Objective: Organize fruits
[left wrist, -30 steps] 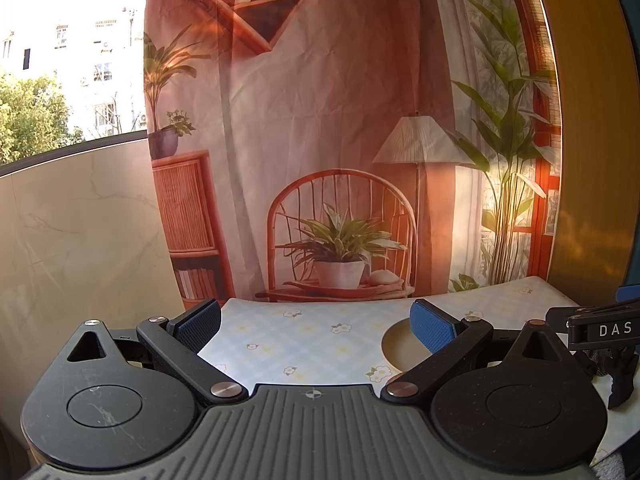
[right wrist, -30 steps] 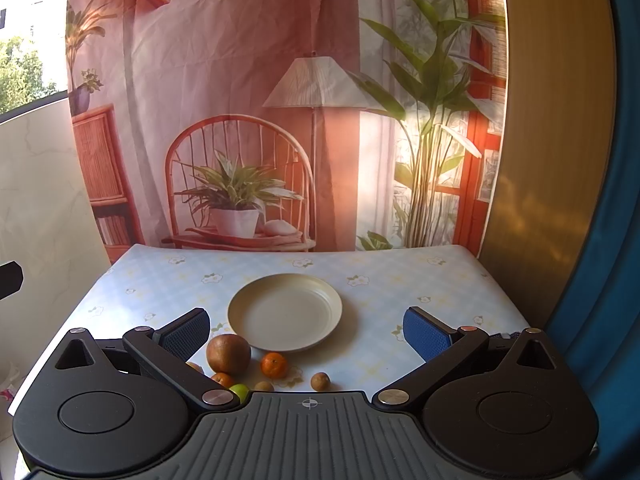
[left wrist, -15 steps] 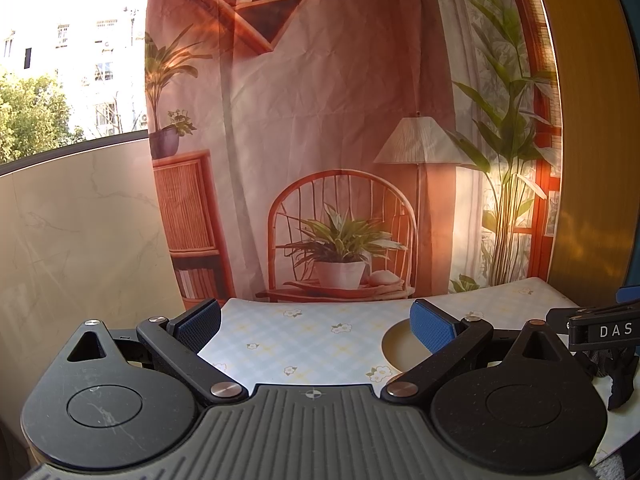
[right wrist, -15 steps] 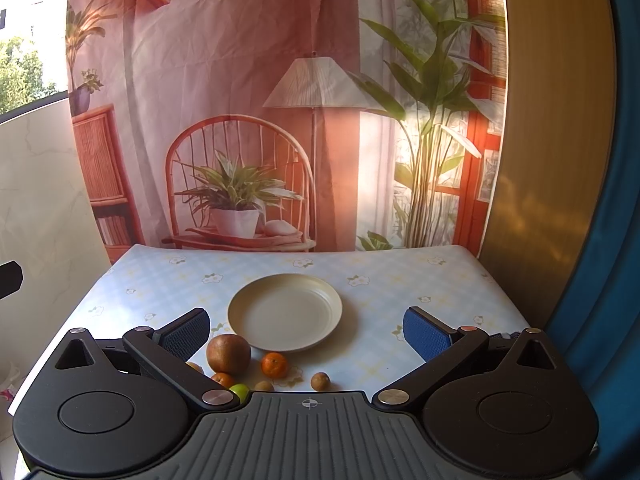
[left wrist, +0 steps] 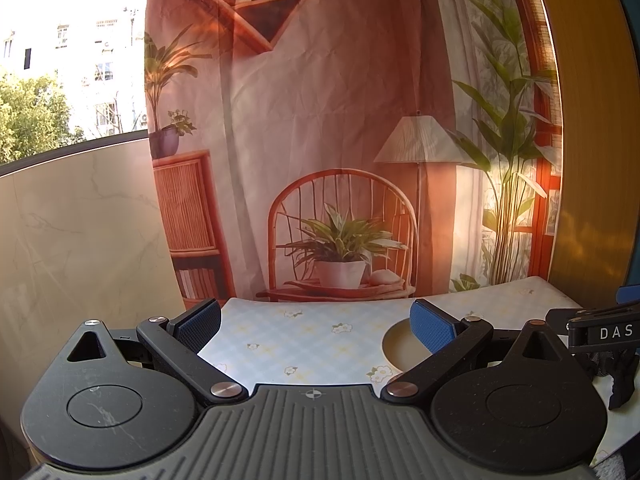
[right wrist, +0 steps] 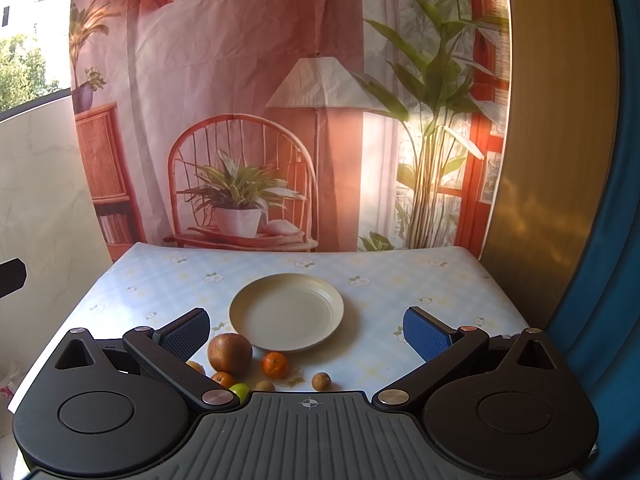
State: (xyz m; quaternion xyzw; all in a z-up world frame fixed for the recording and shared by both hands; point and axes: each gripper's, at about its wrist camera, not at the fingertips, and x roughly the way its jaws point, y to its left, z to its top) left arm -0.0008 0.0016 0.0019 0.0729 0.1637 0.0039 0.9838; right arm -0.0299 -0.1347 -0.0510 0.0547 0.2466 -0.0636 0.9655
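In the right wrist view a cream plate (right wrist: 286,312) sits mid-table. In front of it lie a brown-red apple (right wrist: 229,353), an orange mandarin (right wrist: 275,364), a second mandarin (right wrist: 223,379), a small green fruit (right wrist: 239,390) and a small brown fruit (right wrist: 321,381). My right gripper (right wrist: 306,330) is open and empty, above the fruit. My left gripper (left wrist: 316,326) is open and empty over the table's left part. The plate's edge (left wrist: 396,346) shows behind its right finger, and no fruit shows in the left wrist view.
The table has a pale floral cloth (right wrist: 384,280). A printed room backdrop (right wrist: 260,120) hangs right behind it. A marble wall (left wrist: 80,240) stands at the left, a wooden panel (right wrist: 548,140) at the right. The right gripper's body (left wrist: 600,332) shows at right.
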